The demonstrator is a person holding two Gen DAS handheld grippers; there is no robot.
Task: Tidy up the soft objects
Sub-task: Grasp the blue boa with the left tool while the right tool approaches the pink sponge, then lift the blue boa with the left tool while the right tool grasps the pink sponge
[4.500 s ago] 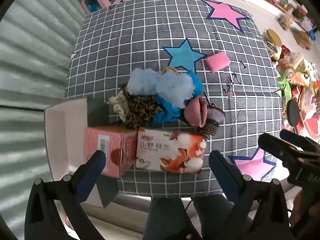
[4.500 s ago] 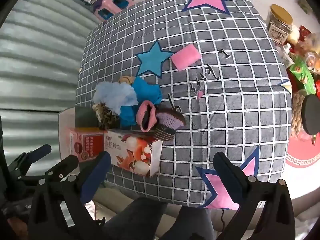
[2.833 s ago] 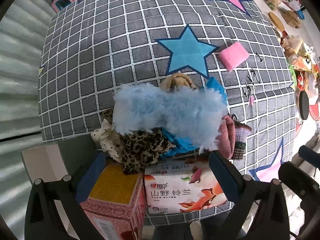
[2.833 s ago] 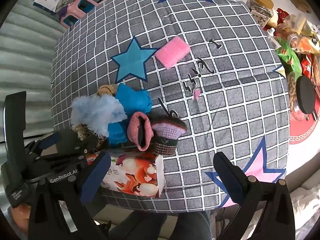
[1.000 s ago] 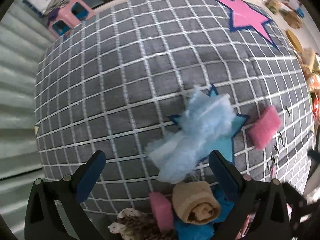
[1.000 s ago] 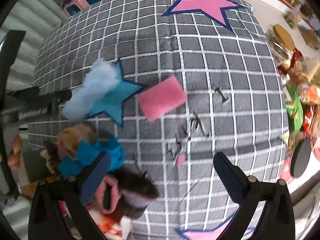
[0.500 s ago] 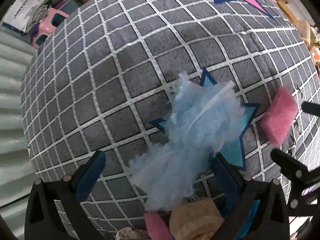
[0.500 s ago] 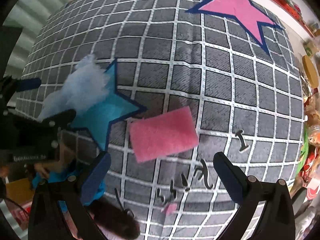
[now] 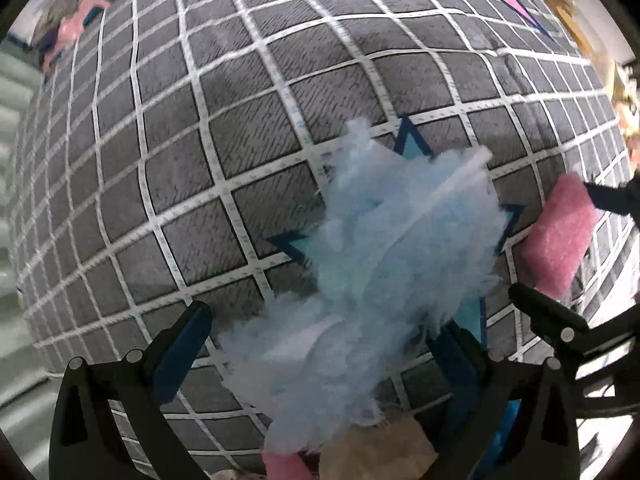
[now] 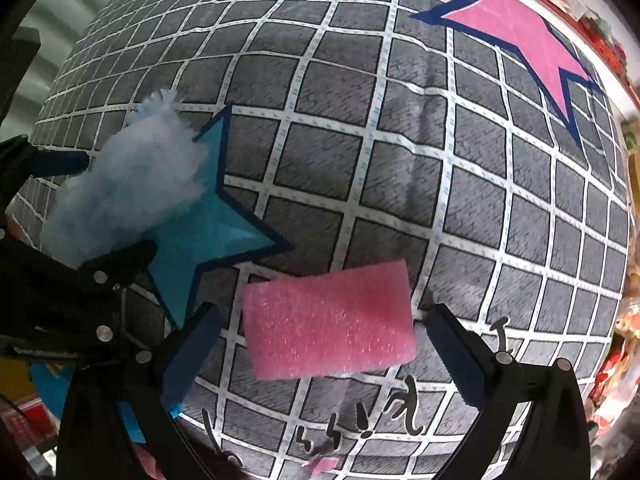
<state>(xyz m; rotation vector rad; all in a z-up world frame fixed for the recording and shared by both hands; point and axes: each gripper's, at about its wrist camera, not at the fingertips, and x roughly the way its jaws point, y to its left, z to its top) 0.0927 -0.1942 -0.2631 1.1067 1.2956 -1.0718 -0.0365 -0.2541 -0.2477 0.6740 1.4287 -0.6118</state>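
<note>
Grey cloth [image 10: 400,184] with a white grid covers the desk and fills both views. Pink star [image 10: 516,28] printed at 1 o'clock in the right wrist view; blue star [image 10: 216,232] printed at 9 o'clock there.

Light blue fluffy piece [image 9: 384,280] lies on the cloth, spread over most of the blue star, centre of the left wrist view running down to 6 o'clock. In the right wrist view it sits at 9 o'clock, over the star's left points.

Left gripper [image 9: 320,344]: jaws wide apart, one on either side of the fluffy piece's lower end, not clamped on it.

Pink foam block [image 10: 328,320] lies flat on the cloth, just beside the blue star's right point, low centre in the right wrist view; at 3 o'clock in the left wrist view.

Right gripper [image 10: 320,348]: jaws wide apart, flanking the foam block. Contact cannot be told.

Tan rolled cloth [image 9: 372,458] and a small pink item [image 9: 284,466] at 6 o'clock in the left wrist view, partly cut off, touching the fluffy piece's lower edge.
</note>
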